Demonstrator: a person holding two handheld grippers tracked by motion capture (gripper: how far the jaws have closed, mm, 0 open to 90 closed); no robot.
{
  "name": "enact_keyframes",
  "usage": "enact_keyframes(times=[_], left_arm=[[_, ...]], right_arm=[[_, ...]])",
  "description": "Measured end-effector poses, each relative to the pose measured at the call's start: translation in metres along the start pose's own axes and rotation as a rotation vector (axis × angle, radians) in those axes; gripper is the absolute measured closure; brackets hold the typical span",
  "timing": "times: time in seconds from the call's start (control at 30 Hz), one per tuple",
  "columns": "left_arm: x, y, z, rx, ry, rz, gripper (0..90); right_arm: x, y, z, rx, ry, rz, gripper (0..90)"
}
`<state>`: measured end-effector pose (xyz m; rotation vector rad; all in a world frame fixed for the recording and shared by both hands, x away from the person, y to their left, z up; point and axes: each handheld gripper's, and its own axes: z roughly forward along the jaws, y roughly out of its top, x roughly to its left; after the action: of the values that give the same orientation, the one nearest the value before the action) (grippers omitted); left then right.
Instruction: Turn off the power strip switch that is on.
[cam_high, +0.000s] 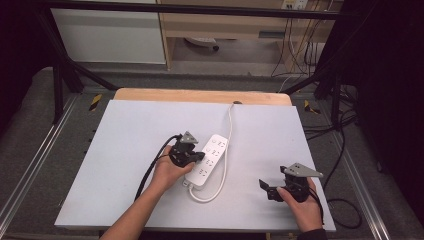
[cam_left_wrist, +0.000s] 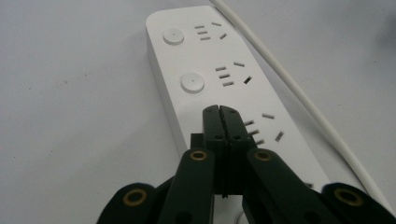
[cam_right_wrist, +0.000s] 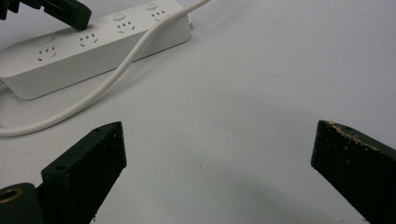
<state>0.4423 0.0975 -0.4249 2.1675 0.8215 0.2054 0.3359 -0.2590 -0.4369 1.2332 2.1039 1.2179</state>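
Power strip (cam_high: 209, 160), white, sits near centre of the white table sheet (cam_high: 125, 150), long axis running roughly 1 o'clock to 7 o'clock in the high view. Its white cord (cam_high: 227, 150) leaves the near end, loops toward 5 o'clock, then runs up along the strip's right side to the far table edge at 12 o'clock. Left gripper (cam_high: 200, 157), held in the left hand (cam_high: 167, 172), is over the strip's mid section, coming in from 9 o'clock. Left gripper view: jaws pressed together, nothing between them, tips (cam_left_wrist: 219, 112) over the strip's top face (cam_left_wrist: 205, 56) at the button column beside a socket group; can't tell if they touch the surface. Two round buttons (cam_left_wrist: 192, 82) visible further along the strip, each next to its own socket slots. Right gripper (cam_high: 265, 187), in the right hand (cam_high: 305, 205), is at 4 o'clock on the sheet, well apart from the strip, pointing toward 9 o'clock. Right gripper view: jaws spread wide, bare sheet (cam_right_wrist: 261, 93) between them, holding nothing; strip (cam_right_wrist: 93, 42) and cord (cam_right_wrist: 116, 74) at 11 o'clock, with the left gripper's jaw tip (cam_right_wrist: 70, 14) above the strip.
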Motion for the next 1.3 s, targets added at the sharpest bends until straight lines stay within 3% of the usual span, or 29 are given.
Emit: enact_keyframes(times=[0.13,0.27,0.47,1.3], left_arm=[[-0.0002,0.0000,0.0003,-0.002,0.001,-0.001,90.0],[-0.0031,0.0022,0.0004,0.017,0.021,0.026,90.0],[-0.0012,0.0024,0.0003,0.019,0.010,0.012,90.0],[-0.0036,0.0028,0.0009,0.030,0.027,0.021,90.0]], right_arm=[[0.0001,0.0001,0.0000,0.002,0.001,-0.002,4.1],[-0.0001,0.0000,0.0000,0.003,0.000,-0.001,4.1],[-0.0001,0.0000,0.0000,0.003,0.001,-0.001,4.1],[-0.0001,-0.0002,0.0004,0.004,0.002,-0.002,4.1]])
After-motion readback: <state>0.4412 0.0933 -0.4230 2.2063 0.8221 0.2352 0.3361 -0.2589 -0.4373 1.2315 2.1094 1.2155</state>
